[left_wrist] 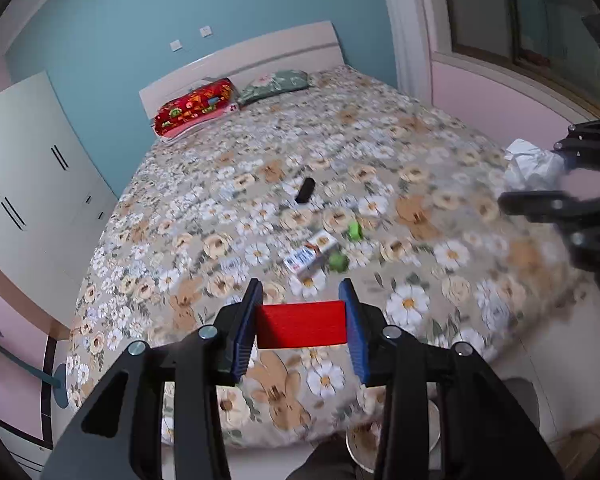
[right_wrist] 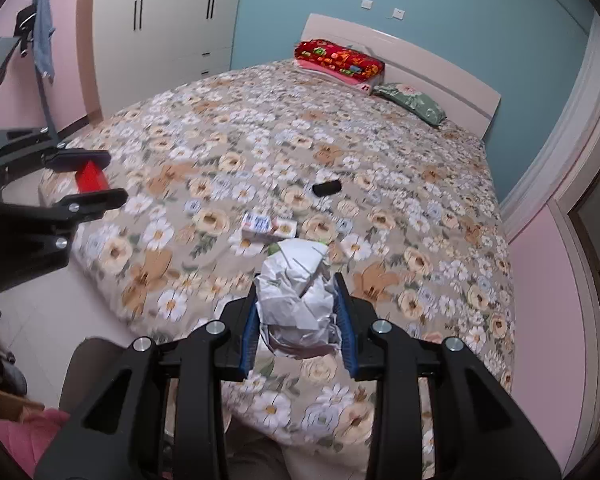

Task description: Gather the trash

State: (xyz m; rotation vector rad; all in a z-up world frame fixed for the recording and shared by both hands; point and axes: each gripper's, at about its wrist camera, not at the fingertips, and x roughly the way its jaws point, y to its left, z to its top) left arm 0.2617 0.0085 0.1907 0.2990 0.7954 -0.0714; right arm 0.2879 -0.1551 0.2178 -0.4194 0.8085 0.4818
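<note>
The left claw [left_wrist: 300,300] clamps a flat red block [left_wrist: 301,325]; the right claw [right_wrist: 298,294] clamps crumpled white paper [right_wrist: 296,292], with the small printed carton [left_wrist: 311,255] lying ahead between them on the floral bed [left_wrist: 220,184].

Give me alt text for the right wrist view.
The right gripper holds a crumpled white paper wad above a floral bedspread. At left, the left gripper clamps a red block.

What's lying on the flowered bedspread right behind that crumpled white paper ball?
Directly behind the crumpled white paper ball lies a small white-and-blue carton on the flowered bedspread. Green bits peek out; the paper covers most of them in the right wrist view.
</note>
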